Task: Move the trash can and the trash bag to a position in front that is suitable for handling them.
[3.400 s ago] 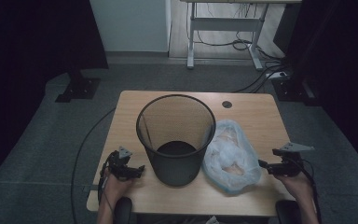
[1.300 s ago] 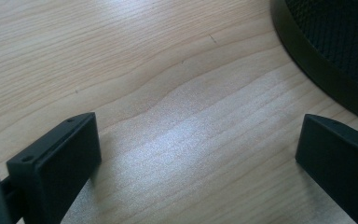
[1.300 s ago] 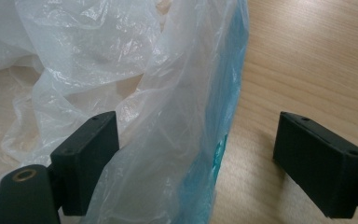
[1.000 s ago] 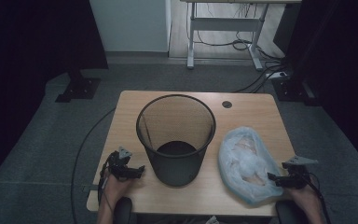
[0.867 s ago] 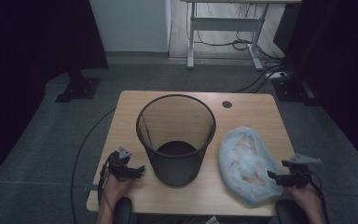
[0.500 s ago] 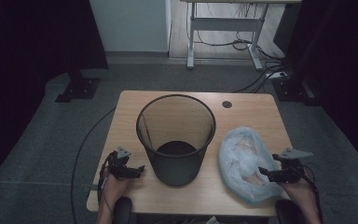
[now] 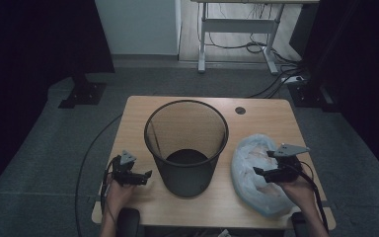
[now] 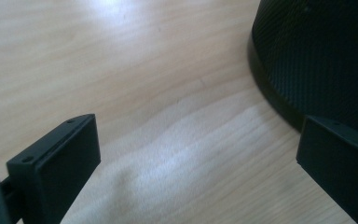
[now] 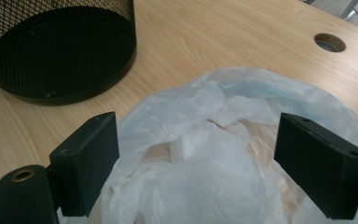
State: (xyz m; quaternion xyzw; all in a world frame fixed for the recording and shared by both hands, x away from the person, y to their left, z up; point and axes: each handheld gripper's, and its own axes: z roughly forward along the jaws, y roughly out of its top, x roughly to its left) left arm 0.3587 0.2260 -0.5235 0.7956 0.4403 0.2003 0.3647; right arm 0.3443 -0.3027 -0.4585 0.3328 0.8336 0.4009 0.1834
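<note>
Here, table: the light wooden table (image 7: pixel 133 123) is filling the middle of the high view, sitting on grey carpet, with a round cable hole (image 7: pixel 240 110) showing near its upper right corner.
Bin: the black mesh bin (image 7: pixel 185 143) is standing upright at the centre of the high view; its solid dark base is resting on the wood. It is showing again at the upper right of the left gripper view (image 8: pixel 321 56) and at the upper left of the right gripper view (image 9: pixel 60 51).
Bag: the pale, see-through plastic bag (image 7: pixel 256 173) is lying crumpled on the table at the lower right of the high view, just beside the bin but apart from it. In the right gripper view it is spreading across the lower middle (image 9: pixel 223 154), its open mouth facing up, with more crumpled plastic inside.
Right gripper: the right gripper (image 7: pixel 257 171) is hanging over the bag at the lower right of the high view, held by a hand (image 7: pixel 298 187). Its jaws are standing wide apart, one on each side of the bag's mouth (image 9: pixel 200 163), and are closing on nothing.
Left gripper: the left gripper (image 7: pixel 148 174) is sitting at the lower left of the high view, pointing toward the bin's base and held by a hand (image 7: pixel 116 195). Its jaws are spread wide over bare wood (image 8: pixel 198 154), holding nothing; the far jaw is lying near the bin's foot.
</note>
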